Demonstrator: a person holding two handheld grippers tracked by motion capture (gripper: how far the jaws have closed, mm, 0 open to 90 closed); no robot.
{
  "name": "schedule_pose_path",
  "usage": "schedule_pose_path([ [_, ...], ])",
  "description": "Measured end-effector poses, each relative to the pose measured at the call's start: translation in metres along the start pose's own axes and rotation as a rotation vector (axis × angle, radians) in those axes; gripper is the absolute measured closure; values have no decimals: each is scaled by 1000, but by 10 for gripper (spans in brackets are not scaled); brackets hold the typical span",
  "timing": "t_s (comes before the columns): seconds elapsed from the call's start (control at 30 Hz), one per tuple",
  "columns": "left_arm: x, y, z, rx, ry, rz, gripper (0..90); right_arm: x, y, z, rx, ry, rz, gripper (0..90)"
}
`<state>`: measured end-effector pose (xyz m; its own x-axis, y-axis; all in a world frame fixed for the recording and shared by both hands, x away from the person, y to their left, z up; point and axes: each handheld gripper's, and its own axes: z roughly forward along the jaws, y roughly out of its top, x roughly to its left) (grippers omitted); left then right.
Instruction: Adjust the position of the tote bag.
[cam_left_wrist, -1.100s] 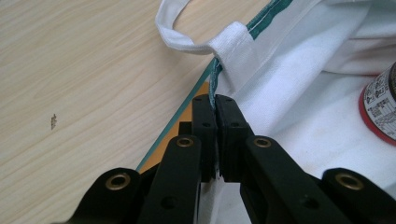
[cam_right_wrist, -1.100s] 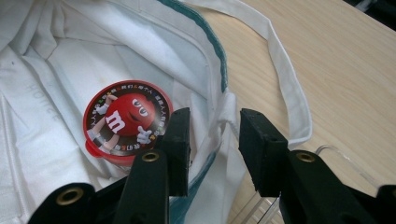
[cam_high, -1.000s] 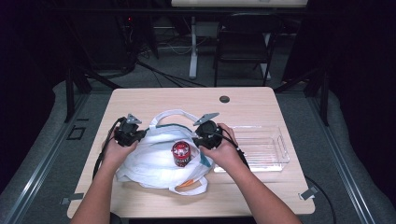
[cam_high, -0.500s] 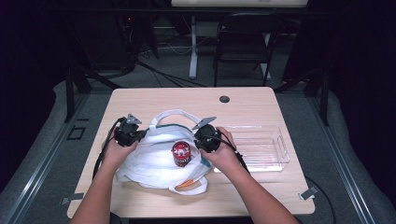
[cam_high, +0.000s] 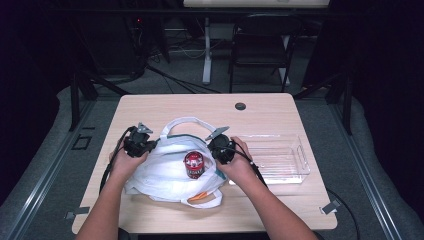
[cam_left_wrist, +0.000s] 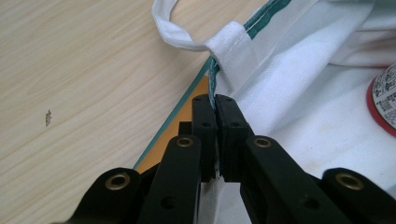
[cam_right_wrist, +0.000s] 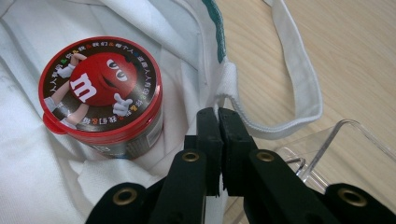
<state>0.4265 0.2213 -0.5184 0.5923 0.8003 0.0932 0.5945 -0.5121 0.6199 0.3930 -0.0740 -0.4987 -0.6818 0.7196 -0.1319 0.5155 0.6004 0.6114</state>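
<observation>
The right gripper (cam_high: 216, 150) has just been closing, and its jaws now pinch the bag's edge where a strap is sewn on, as the right gripper view shows (cam_right_wrist: 219, 114). The left gripper (cam_high: 150, 145) clamps the opposite edge by its green trim (cam_left_wrist: 215, 100). With both sides of the mouth of the white cloth bag (cam_high: 165, 172) now gripped, the work looks ready for the next step, probably spreading or lifting the opening.

The bag lies near the front middle of the wooden table (cam_high: 280, 107), between the 2 hands, its near handle loop hanging toward the front edge. A red-lidded candy tub (cam_high: 194, 164) rests on the bag's fabric, and something orange (cam_high: 200, 196) peeks out at the bag's front edge.

Counted: 1 bag with 2 handle loops, 1 tub, 1 clear plastic tray (cam_high: 295, 150) just right of the bag, 1 dark round grommet (cam_high: 240, 106) at the table's far side, 2 grippers, 2 hands.
</observation>
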Motion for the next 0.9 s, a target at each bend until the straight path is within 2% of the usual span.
schedule_pose_path([
  [0.3,0,-2,7,25,-2,6,878,1,-2,7,11,-5,8,885],
  [0.57,0,-2,5,16,-11,0,872,0,-2,8,20,-3,9,884],
  [0.77,2,-1,-3,-14,-54,-48,761,1,-3,7,13,-7,11,882],
  [0.9,2,-1,-9,-31,-68,-68,695,-1,-4,6,11,1,11,881],
])
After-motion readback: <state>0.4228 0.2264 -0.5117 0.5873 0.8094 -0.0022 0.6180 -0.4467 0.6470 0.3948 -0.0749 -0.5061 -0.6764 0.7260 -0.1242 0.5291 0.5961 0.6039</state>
